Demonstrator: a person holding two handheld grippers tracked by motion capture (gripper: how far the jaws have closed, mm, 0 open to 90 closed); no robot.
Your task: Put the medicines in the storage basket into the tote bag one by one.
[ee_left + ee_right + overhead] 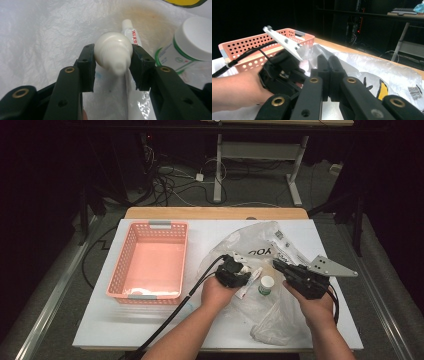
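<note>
Left gripper (113,68) jaws clamped on white-capped plastic tube (113,53), seemingly over crinkled clear plastic bag (265,315) near desk's (100,330) near edge; right gripper (329,72) jaws closed, empty.

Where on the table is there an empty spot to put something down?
The pink basket is bare inside. Bare table lies in front of the basket, and a strip behind the plastic bag. It is crowded on the bag: the white tube, the white-capped jar and both tongs sit together.
</note>
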